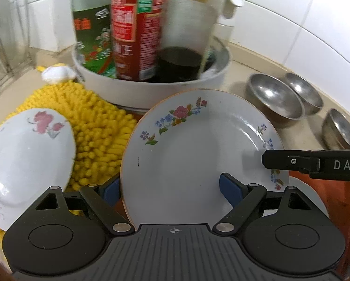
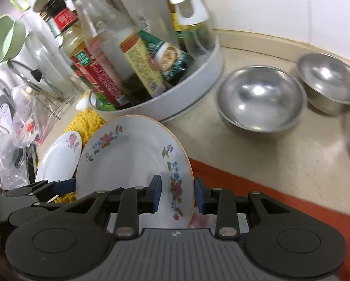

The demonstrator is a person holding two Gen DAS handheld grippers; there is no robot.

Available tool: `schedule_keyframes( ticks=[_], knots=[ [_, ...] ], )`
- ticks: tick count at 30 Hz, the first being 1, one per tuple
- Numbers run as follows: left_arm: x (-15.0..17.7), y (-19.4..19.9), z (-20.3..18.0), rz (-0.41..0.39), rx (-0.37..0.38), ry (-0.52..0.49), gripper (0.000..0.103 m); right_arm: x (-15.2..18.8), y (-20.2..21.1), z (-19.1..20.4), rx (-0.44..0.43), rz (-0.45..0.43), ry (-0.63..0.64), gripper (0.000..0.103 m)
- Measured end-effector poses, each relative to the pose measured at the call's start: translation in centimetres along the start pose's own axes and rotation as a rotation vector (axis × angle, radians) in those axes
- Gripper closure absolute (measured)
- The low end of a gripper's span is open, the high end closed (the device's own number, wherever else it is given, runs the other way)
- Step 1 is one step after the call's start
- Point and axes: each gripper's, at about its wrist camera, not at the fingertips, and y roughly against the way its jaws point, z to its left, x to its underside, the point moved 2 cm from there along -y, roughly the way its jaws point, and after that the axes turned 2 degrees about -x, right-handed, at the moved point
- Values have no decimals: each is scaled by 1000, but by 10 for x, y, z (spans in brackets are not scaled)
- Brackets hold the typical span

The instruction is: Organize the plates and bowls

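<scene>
While both grippers straddle the round white floral-rimmed ceramic plate (image 1: 198, 145), left gripper (image 1: 172, 189) spread, right gripper (image 2: 177, 194) spread astride its rim, any uneven closing risks tipping it.

Bottles (image 1: 137, 23) blurred, tops cut off; third steel bowl (image 1: 340, 131) half cut; floral plate (image 1: 198, 152) near rim hidden.

Ahead of my tongs the way is blocked by the round white tray (image 1: 151, 89) crowded with tall sauce bottles (image 1: 137, 35), just behind the white floral plate (image 1: 198, 154). To my left lie the yellow chenille mat (image 1: 97, 131) and a second pink-flowered plate (image 1: 27, 159). To my right, three steel bowls (image 2: 260, 98) stand near the wall; the beige counter (image 2: 280, 159) before them lies bare.
</scene>
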Motion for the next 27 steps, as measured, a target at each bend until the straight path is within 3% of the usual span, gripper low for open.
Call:
schedule_keyframes(
  ticks=[5,19,22,27],
  knots=[
    [1,8,-19,0,42,-54,13,16,22,-8,35,1,-41,76],
    [28,4,-70,90,192,-206,18,73,70,-37,186,36,-160,76],
    [31,1,-74,97,186,-225,27,80,76,-39,223,19,-144,76],
    [29,9,-74,39,159,-248,18,89,88,-50,251,-24,-174,75]
  ],
)
